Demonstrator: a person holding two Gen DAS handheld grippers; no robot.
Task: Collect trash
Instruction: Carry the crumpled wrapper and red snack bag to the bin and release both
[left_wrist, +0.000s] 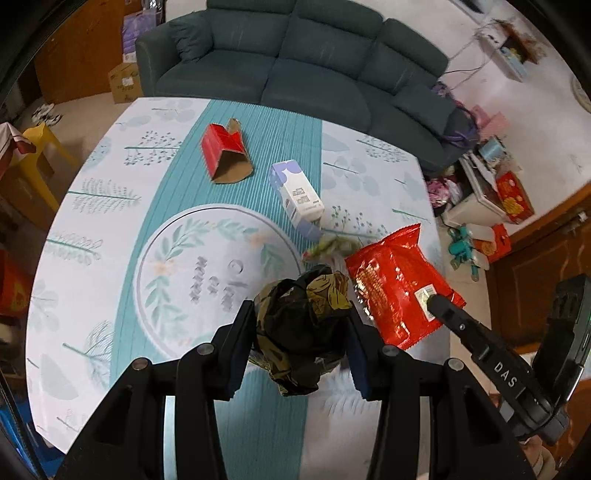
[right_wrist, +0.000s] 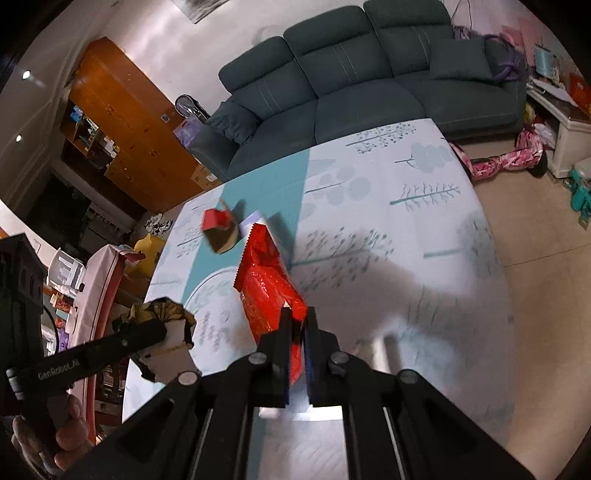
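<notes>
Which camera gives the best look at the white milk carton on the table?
The left wrist view. There the white milk carton lies on its side in full view on the teal stripe of the tablecloth. In the right wrist view the red snack bag hides nearly all of it; only a blurred pale edge shows.

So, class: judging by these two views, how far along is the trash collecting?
Nothing looks binned yet; no bin shows. In hand: the left gripper clamps a crumpled dark wrapper, and the right gripper pinches a red packet. Left on the table: a red box, a milk carton, small green scraps.
</notes>
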